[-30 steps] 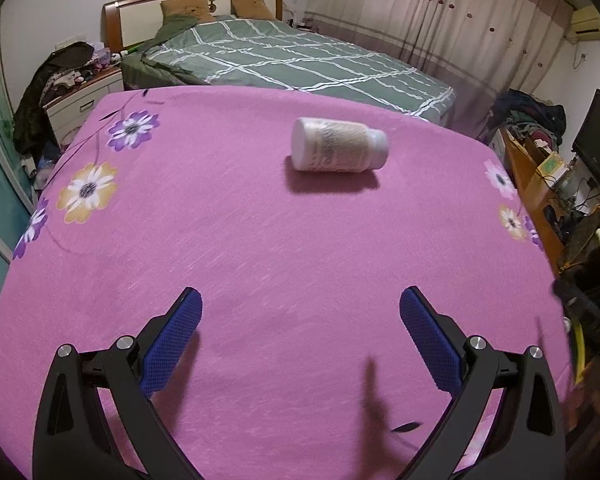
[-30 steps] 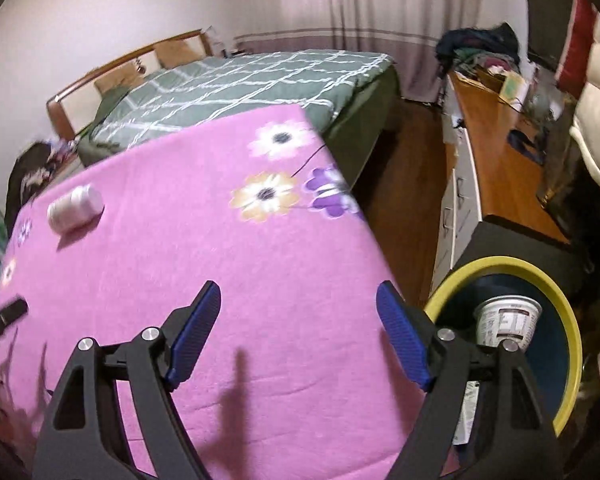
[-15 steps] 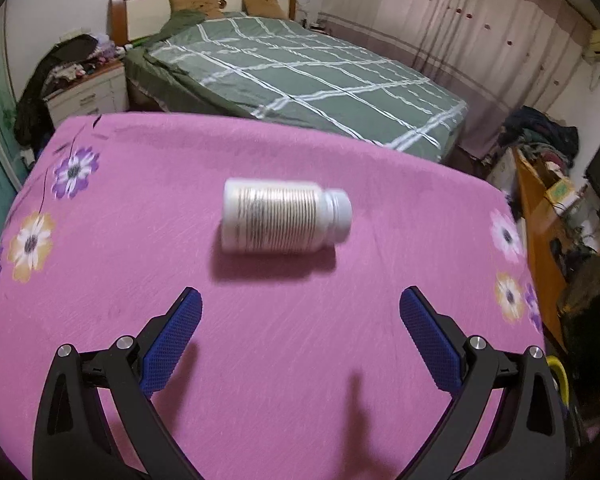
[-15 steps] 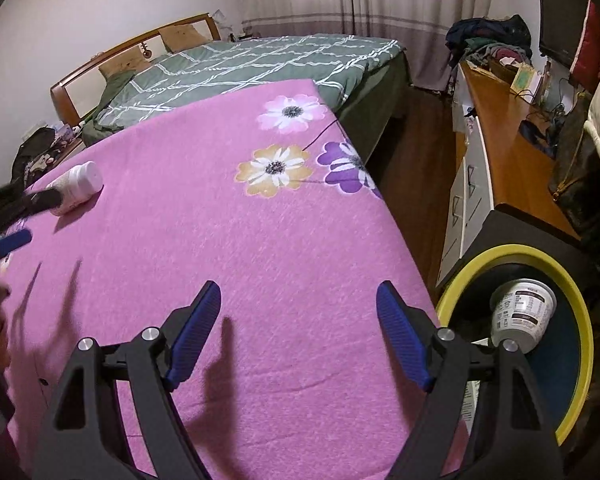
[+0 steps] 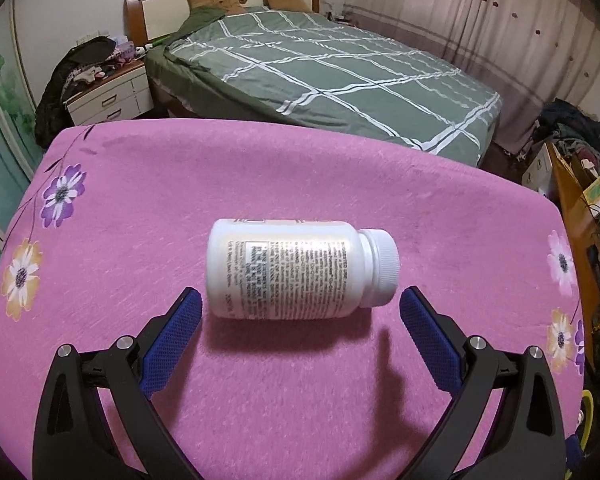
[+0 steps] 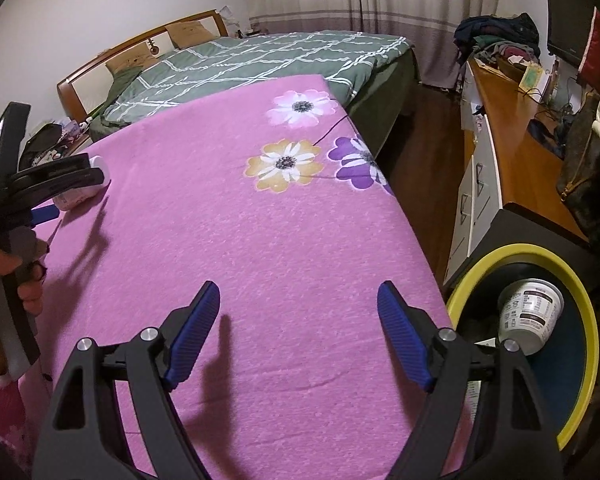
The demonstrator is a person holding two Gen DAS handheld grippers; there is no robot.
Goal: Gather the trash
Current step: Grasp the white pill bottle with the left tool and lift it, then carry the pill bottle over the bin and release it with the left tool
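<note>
A counter (image 5: pixel 260 184) draped in a pink flowered cloth fills both views, with a yellow-rimmed bin (image 6: pixel 580 344) standing off its right edge and a paper cup (image 6: pixel 528 316) already inside. A white pill bottle (image 5: pixel 300 274) lies on its side on the cloth, its long axis running crosswise to the left hand-held gripper (image 5: pixel 300 336), cap to the right. The bottle sits just ahead of that gripper's wide-spread fingertips, not yet between them, and about as long as the gap. The right hand-held gripper (image 6: pixel 298 332), also wide and empty, hangs over bare cloth well apart from the bottle, so the left is nearer. Turning the wrist to take the bottle across its narrow middle looks safer.
</note>
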